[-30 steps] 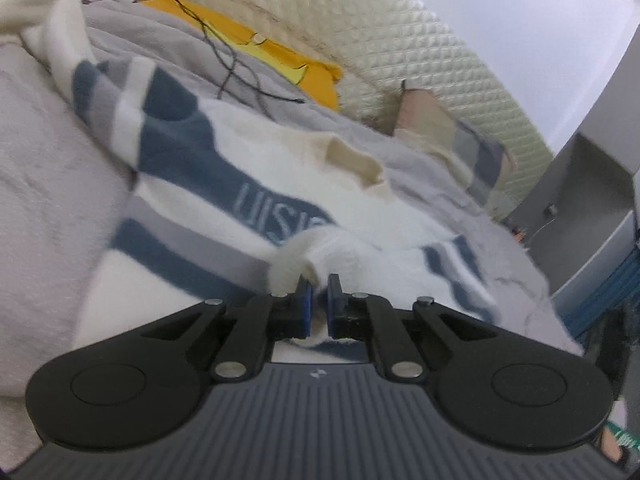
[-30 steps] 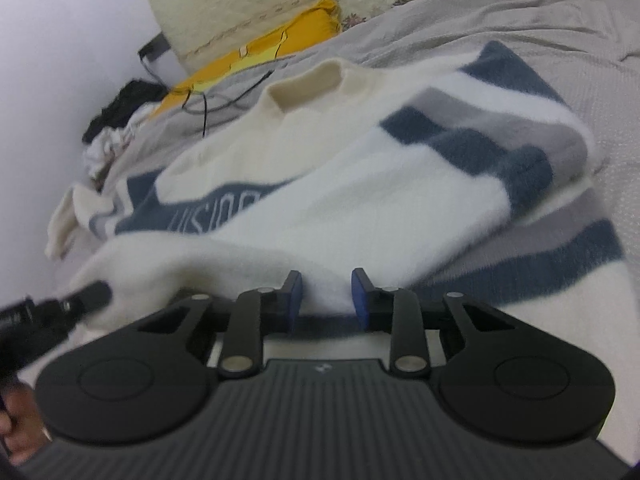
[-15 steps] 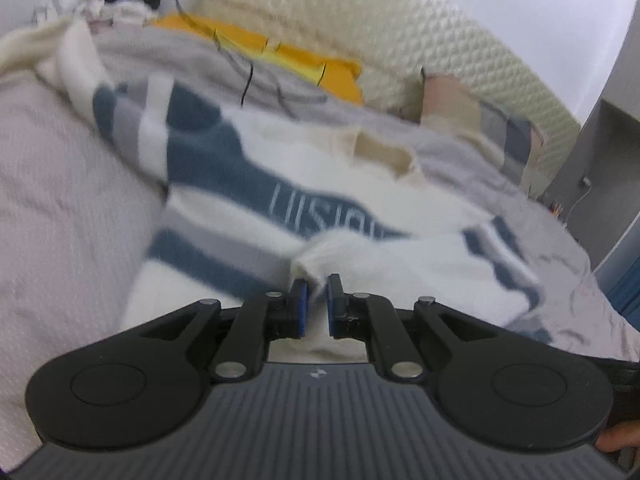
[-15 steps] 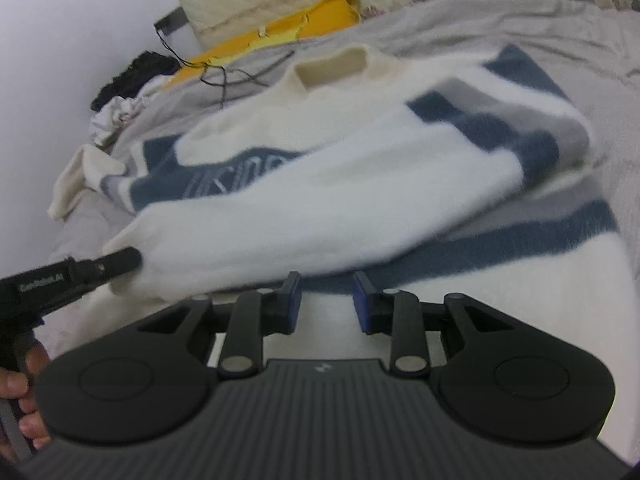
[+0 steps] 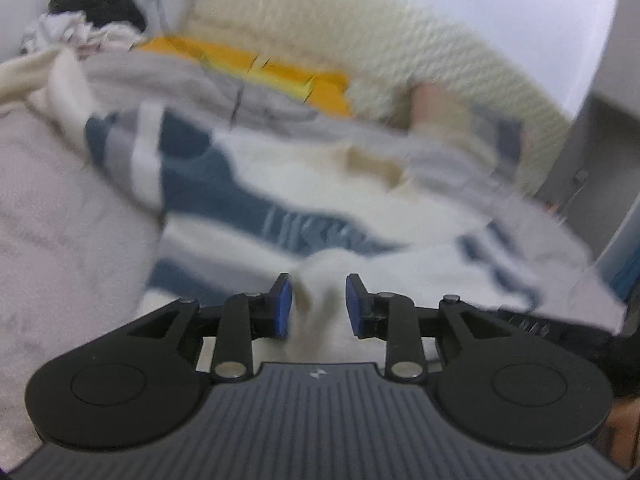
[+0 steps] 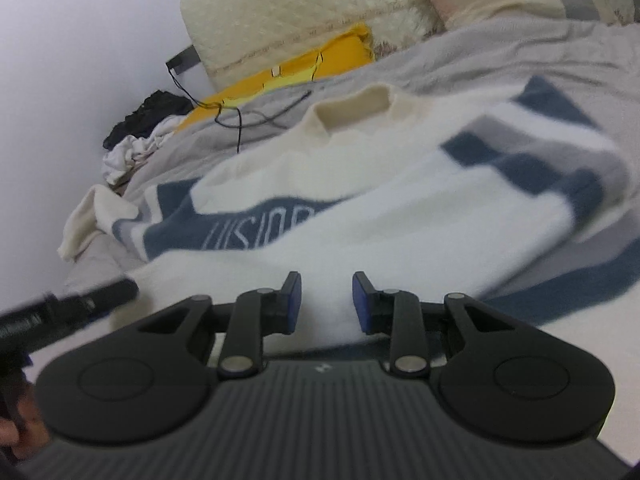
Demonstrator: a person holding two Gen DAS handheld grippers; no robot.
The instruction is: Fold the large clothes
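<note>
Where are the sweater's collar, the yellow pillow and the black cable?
collar (image 6: 354, 110), right wrist view, cream neck opening.
yellow pillow (image 6: 320, 58), right wrist view, its top face.
black cable (image 6: 240, 120), right wrist view, the loop on the bedcover.

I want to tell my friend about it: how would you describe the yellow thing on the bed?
Start at the big cream quilted headboard at the far end of the bed. Right below it lies a flat bright yellow cloth, partly under the grey blanket. It is the only yellow thing there; a thin black cable trails across it.
</note>
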